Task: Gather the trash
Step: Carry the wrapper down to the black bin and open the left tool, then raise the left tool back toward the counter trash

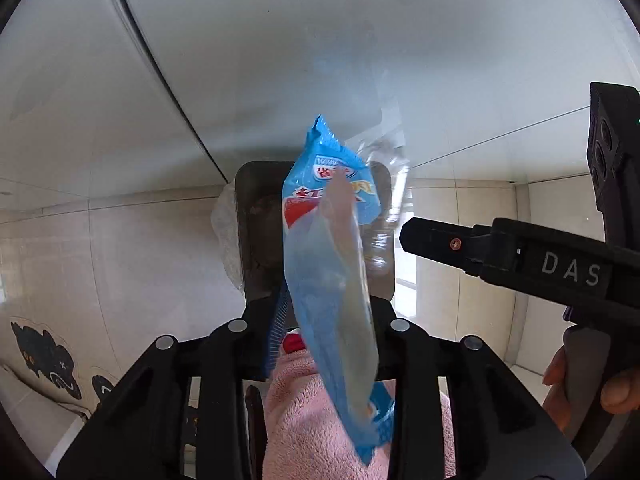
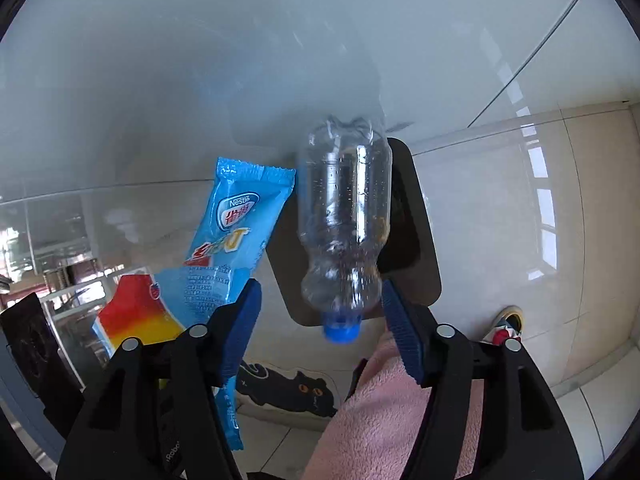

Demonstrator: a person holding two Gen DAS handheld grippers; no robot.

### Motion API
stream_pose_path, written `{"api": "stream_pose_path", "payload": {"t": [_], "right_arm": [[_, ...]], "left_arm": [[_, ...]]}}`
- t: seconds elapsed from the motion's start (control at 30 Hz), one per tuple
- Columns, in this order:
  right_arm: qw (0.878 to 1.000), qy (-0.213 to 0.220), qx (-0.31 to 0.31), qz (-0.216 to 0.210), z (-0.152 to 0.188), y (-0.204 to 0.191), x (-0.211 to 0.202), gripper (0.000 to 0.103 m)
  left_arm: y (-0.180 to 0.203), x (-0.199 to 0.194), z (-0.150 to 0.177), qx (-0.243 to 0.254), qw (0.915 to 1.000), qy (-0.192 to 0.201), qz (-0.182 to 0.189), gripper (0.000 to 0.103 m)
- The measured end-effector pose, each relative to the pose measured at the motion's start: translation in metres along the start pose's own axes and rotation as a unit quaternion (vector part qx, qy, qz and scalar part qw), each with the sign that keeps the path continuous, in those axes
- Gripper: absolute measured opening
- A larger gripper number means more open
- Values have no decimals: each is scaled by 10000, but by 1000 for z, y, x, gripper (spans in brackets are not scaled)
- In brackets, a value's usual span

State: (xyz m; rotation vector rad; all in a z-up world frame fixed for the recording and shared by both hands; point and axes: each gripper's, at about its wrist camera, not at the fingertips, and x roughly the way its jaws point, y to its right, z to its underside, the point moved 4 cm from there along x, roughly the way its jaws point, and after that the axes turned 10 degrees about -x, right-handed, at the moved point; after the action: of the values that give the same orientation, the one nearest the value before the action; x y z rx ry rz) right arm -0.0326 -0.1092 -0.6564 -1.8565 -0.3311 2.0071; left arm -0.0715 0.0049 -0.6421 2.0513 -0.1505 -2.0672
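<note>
- We see the blue ice-cream wrapper [image 1: 332, 280] pinched in our left gripper [image 1: 320, 320]; its fingers are pressed together on the lower part of the wrapper, which stands up and leans over the dark bin [image 1: 256, 240] beyond; in the right wrist view the same wrapper [image 2: 224, 240] hangs just to the left of the bottle.
- The clear plastic bottle [image 2: 346, 208] sits cap-down between the spread fingers of our right gripper [image 2: 320, 320]; its blue cap [image 2: 340, 330] is blurred and neither blue pad [image 2: 244, 320] touches it; the bottle lies in front of the bin [image 2: 416, 240] opening.
- Under both grippers shows a pink fleece sleeve [image 2: 384, 412]; the bin stands on a pale tiled floor [image 2: 500, 220]; a black cat-shaped mat [image 2: 296, 394] lies near.
</note>
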Motion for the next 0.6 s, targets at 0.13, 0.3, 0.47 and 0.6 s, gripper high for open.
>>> {"api": "stream_pose_path", "payload": {"t": [0.13, 0.3, 0.47, 0.6], "right_arm": [[10000, 57, 12, 77, -5, 0, -6, 70], [9997, 206, 28, 137, -5, -3, -39, 70], [9987, 503, -67, 50, 8, -8, -98, 70], [9957, 896, -254, 5, 21, -18, -160, 71]], "left_arm": [[0, -7, 0, -25, 9999, -63, -78, 34], [3, -35, 2, -63, 9999, 54, -62, 40], [15, -90, 12, 48, 9990, 448, -40, 54], [25, -144, 11, 58, 9958, 909, 41, 66]]}}
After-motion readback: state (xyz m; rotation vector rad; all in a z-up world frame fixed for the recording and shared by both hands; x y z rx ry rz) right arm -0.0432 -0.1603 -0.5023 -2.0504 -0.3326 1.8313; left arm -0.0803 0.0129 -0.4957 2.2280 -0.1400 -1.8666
